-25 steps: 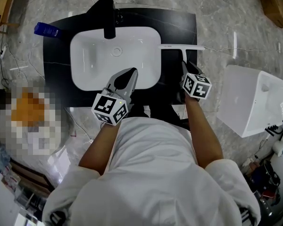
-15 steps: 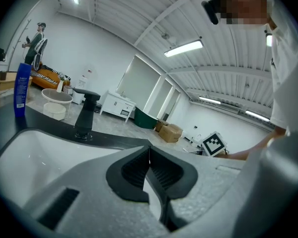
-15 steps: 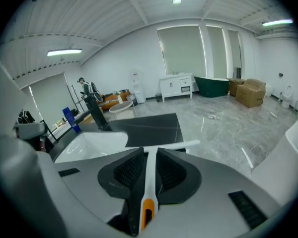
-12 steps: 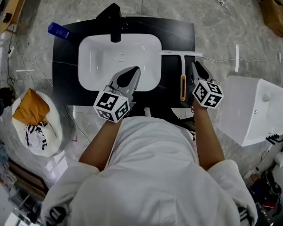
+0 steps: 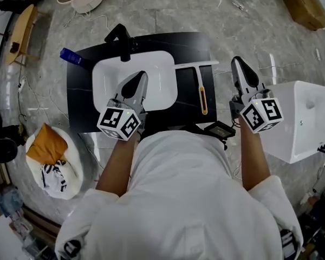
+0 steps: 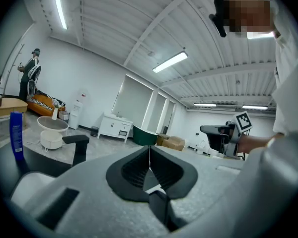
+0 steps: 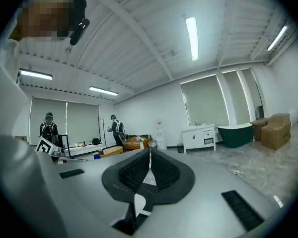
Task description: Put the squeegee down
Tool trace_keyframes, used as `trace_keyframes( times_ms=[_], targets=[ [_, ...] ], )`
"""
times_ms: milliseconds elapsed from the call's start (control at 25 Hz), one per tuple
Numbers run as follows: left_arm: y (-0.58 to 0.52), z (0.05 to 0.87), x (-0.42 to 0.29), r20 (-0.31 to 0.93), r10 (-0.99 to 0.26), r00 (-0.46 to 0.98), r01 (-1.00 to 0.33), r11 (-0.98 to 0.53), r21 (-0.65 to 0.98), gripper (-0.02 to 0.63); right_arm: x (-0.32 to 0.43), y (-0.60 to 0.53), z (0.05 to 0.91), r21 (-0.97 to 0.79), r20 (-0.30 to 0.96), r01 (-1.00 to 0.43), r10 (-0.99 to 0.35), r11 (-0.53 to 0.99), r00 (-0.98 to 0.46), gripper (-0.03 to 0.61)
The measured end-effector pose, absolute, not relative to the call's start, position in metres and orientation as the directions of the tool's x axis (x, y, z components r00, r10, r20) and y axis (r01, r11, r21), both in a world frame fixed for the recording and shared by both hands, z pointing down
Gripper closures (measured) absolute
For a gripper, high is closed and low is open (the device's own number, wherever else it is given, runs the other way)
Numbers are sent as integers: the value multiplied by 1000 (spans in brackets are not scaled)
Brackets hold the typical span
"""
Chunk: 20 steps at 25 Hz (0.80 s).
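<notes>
The left gripper (image 5: 142,75) is clenched, its dark ribbed jaws pressed together with nothing between them, and it hangs over the white rectangular ceramic basin (image 5: 160,93) sunk into a black stone counter (image 5: 78,104). The right gripper (image 5: 236,60) is likewise clamped on nothing and is held off the counter's right edge, above the grey marble floor (image 5: 168,7). Between the two lies the squeegee with a white blade and a black handle with an orange inlay (image 5: 202,93). It rests flat on the counter just right of the basin, with its blade across the far side and its handle pointing back toward the person. It is apart from both grippers, and whether the blade's left end touches the basin's rim cannot be told. A black angular faucet (image 5: 121,39) stands at the basin's far rim, with a blue plastic bottle (image 5: 70,55) near the counter's far left corner. On the floor to the left, a round white basket (image 5: 70,161) holds an orange cloth (image 5: 45,145) and a black-and-white striped cloth (image 5: 54,175). A white box-shaped fixture (image 5: 309,121) stands to the right, partly cut off by the frame. The person's white-clad torso (image 5: 179,199) hides the counter's near edge.
</notes>
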<state>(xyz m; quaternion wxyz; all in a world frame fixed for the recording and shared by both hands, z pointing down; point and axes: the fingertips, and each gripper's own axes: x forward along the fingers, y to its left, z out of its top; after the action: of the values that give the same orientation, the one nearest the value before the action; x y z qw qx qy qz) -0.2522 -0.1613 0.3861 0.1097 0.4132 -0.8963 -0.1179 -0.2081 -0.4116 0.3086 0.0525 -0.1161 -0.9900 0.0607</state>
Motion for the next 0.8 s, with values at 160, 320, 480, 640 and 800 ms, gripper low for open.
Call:
trace_keyframes(
  times_ms=[160,320,480,640,800],
  targets=[
    [-163,356,-247,50,-762,-646,-727,633,265,597,-187,-415,281,-60,15,259,261,964,-965,560],
    [-167,334,-241,15,-760,-650,-739,637,219,597,-172,-418,281,-12,-1,265,265,964,-964,561],
    [-169,324,-237,-4,-756,-655,-742,641,198,597,-166,-424,299,-39,16,262,263,964,-965,563],
    [-172,324,-233,-6,-755,-655,-740,641,202,597,-163,-426,309,-52,26,271,273,961,-962,563],
    [-171,326,-230,-5,-750,-662,-734,647,208,597,-162,-426,312,-64,25,282,284,957,-959,563]
  ],
)
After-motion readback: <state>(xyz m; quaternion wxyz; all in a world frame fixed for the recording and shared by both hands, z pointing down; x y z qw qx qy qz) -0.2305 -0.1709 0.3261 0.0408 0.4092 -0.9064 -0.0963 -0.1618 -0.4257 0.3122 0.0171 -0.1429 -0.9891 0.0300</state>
